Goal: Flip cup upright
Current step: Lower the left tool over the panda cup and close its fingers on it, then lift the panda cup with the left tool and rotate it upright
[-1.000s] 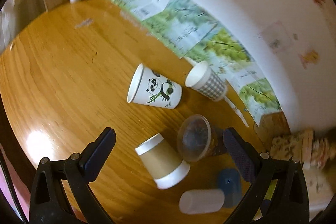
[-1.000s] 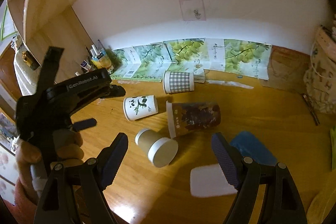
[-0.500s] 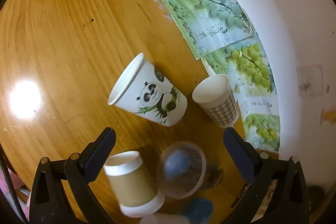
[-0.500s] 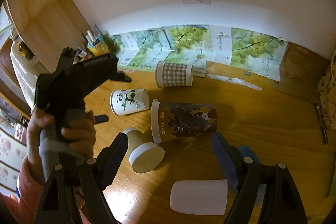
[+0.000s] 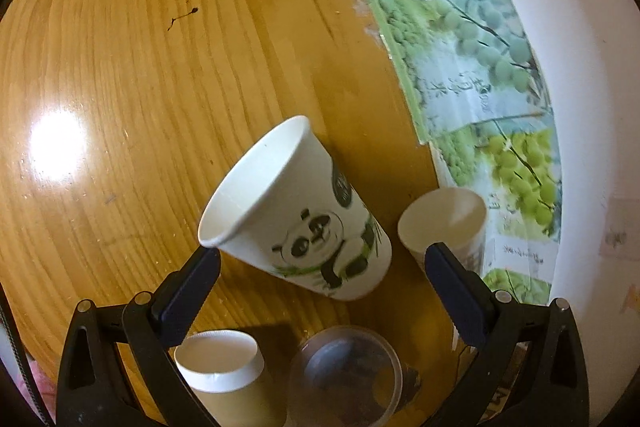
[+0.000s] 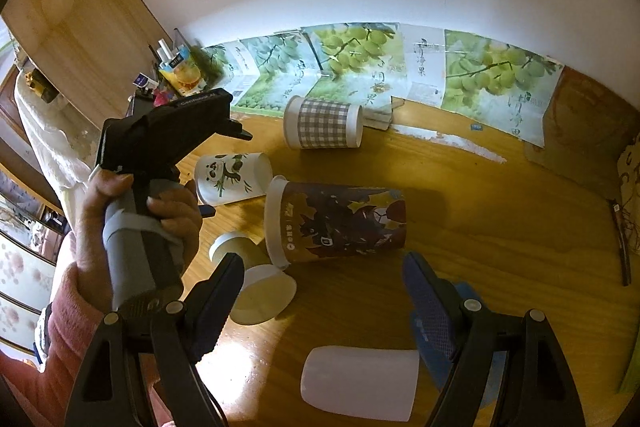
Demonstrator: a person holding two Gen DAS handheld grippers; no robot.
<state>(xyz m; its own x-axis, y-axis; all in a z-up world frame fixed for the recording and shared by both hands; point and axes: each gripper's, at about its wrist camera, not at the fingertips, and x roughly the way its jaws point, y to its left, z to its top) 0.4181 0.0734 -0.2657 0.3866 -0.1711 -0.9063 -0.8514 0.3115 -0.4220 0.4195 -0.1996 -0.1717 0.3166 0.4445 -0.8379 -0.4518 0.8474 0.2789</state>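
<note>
A white panda cup [image 5: 304, 215] lies on its side on the wooden table [image 5: 140, 87], mouth toward the left. My left gripper [image 5: 320, 259] is open and straddles it from above, the left fingertip just under the rim. In the right wrist view the panda cup [image 6: 232, 177] lies behind the left gripper's body [image 6: 168, 131]. My right gripper [image 6: 320, 287] is open and empty, above a dark leaf-print cup [image 6: 340, 223] lying on its side.
A checked cup [image 6: 324, 123], a brown cup with white bands [image 6: 252, 283], a white cup [image 6: 360, 381] and a blue item [image 6: 464, 311] also lie on the table. Grape-print sheets [image 6: 360, 63] line the wall. Bottles and cartons [image 6: 180, 75] stand at the far left corner.
My left gripper has moved forward and down over the panda cup, which now sits between its fingers. My right gripper has edged closer to the leaf-print cup.
</note>
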